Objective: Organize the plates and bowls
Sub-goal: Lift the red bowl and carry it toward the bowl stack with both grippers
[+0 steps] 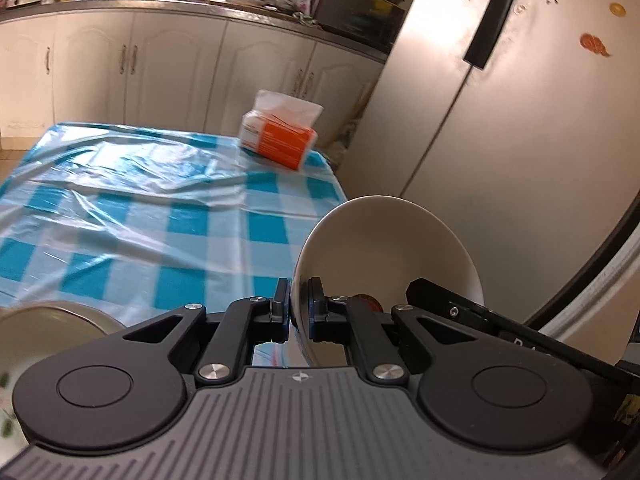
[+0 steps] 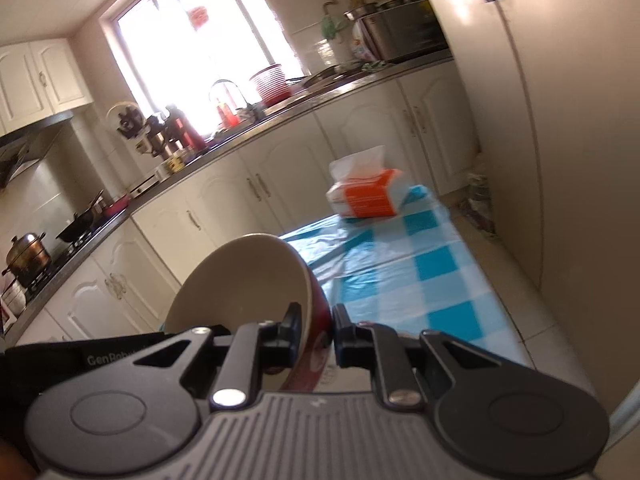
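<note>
1. Left wrist view: the left gripper (image 1: 297,306) has its fingers (image 1: 280,304) clenched on the rim of a white bowl (image 1: 384,248), one finger inside the wall and one outside. The bowl is tipped on edge, its opening facing right, and is carried clear of the counter (image 1: 120,208) (checked blue cloth under clear plastic).
2. Same view, lower left: another bowl (image 1: 52,324) with a metal-looking rim shows partly at the picture's edge; whether it rests on the counter cannot be told. A tissue pack (image 1: 280,136) sits at the counter's far corner, beside the fridge (image 1: 520,120).
3. Right wrist view: the right gripper (image 2: 316,330) is clamped on the rim of a red bowl (image 2: 248,280) (pale inside, red outside), also tipped on edge and held off the surface.
4. Same view: the counter's far stretch is bare apart from the tissue pack (image 2: 364,196).
5. Progress, as a judgement: both bowls are picked up, neither is set down or stacked; placing remains. No plates are visible.
</note>
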The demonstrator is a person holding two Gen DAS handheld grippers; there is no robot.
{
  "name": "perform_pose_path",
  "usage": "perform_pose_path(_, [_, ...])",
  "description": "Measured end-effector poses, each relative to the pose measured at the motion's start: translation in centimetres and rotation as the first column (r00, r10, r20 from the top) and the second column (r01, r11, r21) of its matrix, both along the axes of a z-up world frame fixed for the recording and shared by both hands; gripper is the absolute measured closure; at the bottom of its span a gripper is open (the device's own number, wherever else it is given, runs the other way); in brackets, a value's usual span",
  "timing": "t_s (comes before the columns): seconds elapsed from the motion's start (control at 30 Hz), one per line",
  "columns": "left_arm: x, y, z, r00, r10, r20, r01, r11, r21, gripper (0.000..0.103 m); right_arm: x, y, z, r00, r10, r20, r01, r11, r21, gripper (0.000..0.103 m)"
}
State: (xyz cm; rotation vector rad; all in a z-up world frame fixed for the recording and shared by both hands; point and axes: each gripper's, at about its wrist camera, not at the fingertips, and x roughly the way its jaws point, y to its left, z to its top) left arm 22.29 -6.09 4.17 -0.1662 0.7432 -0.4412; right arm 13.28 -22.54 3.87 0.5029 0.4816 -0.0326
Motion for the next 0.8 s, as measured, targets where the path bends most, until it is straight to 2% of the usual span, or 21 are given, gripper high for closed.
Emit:
perform_pose_path(0.33, [0.6, -1.9, -3.2, 0.997, 0.005, -0.072, -0.002, 0.999, 0.041, 0.100, -0.8, -2.5, -3.6, 0.997, -0.017, -0.072, 0.021, 0.998, 0.054, 0.089])
perform_pose_path(0.57, [0.8, -2.6, -4.1, 0.995, 0.030, -0.099, -0.023, 0.997, 0.070, 0.099, -0.1, -2.8, -5.7, 0.994, -0.005, -0.109, 0.014, 0.996, 0.083, 0.090])
perform_pose_path(0.8, [0.8, -2.8, -4.6, 0.994, 0.025, -0.103, -0.018, 0.997, 0.070, 0.099, -0.1, -2.4, -5.9, 0.995, -0.005, -0.099, 0.007, 1.000, 0.020, 0.087])
